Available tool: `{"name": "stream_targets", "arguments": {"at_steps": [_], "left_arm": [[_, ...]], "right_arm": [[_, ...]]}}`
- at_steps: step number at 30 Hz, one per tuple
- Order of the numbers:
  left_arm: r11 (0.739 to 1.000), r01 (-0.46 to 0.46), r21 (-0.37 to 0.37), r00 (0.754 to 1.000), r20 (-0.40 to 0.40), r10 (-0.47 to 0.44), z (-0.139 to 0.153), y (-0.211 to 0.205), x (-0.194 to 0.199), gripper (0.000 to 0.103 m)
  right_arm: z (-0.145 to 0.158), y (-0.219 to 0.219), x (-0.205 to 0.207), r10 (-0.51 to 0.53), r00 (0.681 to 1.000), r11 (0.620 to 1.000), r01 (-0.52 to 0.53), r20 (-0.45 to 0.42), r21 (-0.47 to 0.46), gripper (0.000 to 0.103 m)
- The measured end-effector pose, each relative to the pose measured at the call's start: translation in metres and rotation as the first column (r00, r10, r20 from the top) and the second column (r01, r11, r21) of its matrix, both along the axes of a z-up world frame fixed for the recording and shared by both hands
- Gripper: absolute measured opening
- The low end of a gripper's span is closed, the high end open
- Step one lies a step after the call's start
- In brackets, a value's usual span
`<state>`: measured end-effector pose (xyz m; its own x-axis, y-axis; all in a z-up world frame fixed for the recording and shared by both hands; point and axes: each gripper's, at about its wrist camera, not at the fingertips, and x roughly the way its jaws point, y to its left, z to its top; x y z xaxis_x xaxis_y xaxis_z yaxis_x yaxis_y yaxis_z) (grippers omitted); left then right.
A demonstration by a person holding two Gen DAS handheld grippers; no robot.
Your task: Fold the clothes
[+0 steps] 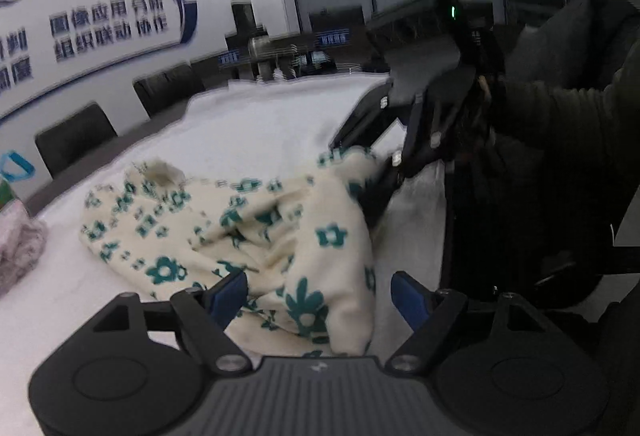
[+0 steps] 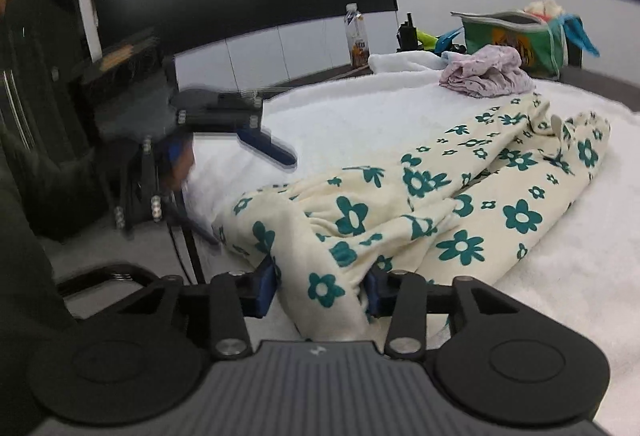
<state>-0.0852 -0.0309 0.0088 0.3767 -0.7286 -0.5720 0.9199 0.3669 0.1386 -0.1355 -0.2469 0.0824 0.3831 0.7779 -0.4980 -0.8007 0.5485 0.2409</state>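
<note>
On white cover — floral garment [image 2: 460,204], lengthwise away.

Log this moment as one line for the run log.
task: fold clothes | left gripper: open, at floral garment | right gripper: fabric between fingers, grip unclear | garment: crumpled, unfolded

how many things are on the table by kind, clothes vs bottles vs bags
clothes: 2, the cream floral garment and the pink garment
bottles: 1, the drink bottle
bags: 1, the green bag
total: 4, leaving out small blurred items beside the bag
</note>
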Motion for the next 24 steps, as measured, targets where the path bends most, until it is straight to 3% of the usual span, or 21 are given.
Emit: {"name": "stream_targets", "arguments": {"at_steps": [2,5,7,9,10,11,12,16,19,21,22,24], "left_arm": [[1.0,-0.01,0.001,0.998,-0.058,0.01,-0.001,-0.003,0.012,0.06],[0.998,-0.023,-0.053,0.981,-0.193,0.012,0.002,0.004,0.035,0.051],[0.996,-0.038,-0.084,0.963,-0.268,0.014,0.003,0.009,0.046,0.049],[0.994,-0.046,-0.098,0.946,-0.325,0.012,0.003,0.01,0.056,0.048],[0.994,-0.048,-0.102,0.938,-0.346,0.009,0.003,0.011,0.06,0.048],[0.994,-0.046,-0.103,0.933,-0.361,0.006,0.003,0.011,0.063,0.048],[0.993,-0.045,-0.105,0.926,-0.377,0.002,0.002,0.01,0.066,0.048],[0.99,-0.066,-0.123,0.893,-0.45,0.003,0.005,0.01,0.081,0.047],[0.988,-0.084,-0.132,0.872,-0.489,0.009,0.003,0.014,0.088,0.047],[0.986,-0.091,-0.137,0.87,-0.493,0.012,0.002,0.015,0.09,0.048],[0.986,-0.084,-0.144,0.883,-0.47,0.007,0.003,0.017,0.086,0.049],[0.982,-0.058,-0.182,0.919,-0.394,-0.019,0.009,0.025,0.075,0.063]], "right_arm": [[0.002,-0.004,0.008,0.001,1.0,1.0,0.0,-0.029,0.032,0.038],[0.006,-0.004,0.017,0.002,0.998,0.999,0.0,-0.06,0.034,0.038],[0.011,-0.003,0.018,-0.01,0.998,1.0,0.011,-0.059,0.017,0.045],[0.019,-0.006,0.01,-0.026,1.0,1.0,0.026,-0.013,-0.008,0.064],[0.022,-0.009,0.003,-0.041,0.999,0.999,0.042,0.036,-0.015,0.085],[0.023,-0.01,-0.002,-0.046,0.996,0.999,0.048,0.08,-0.016,0.098],[0.024,-0.011,-0.008,-0.051,0.991,0.998,0.054,0.124,-0.017,0.101],[0.027,-0.014,-0.031,-0.065,0.953,0.997,0.076,0.295,-0.025,0.101],[0.009,0.008,-0.033,0.014,0.932,0.99,0.038,0.362,-0.137,0.1],[0.0,0.019,-0.024,0.04,0.939,0.982,0.025,0.343,-0.185,0.084],[-0.005,0.024,-0.02,0.053,0.942,0.978,0.018,0.332,-0.209,0.061],[-0.007,0.025,-0.005,0.049,0.967,0.983,-0.002,0.249,-0.183,0.052]]}}
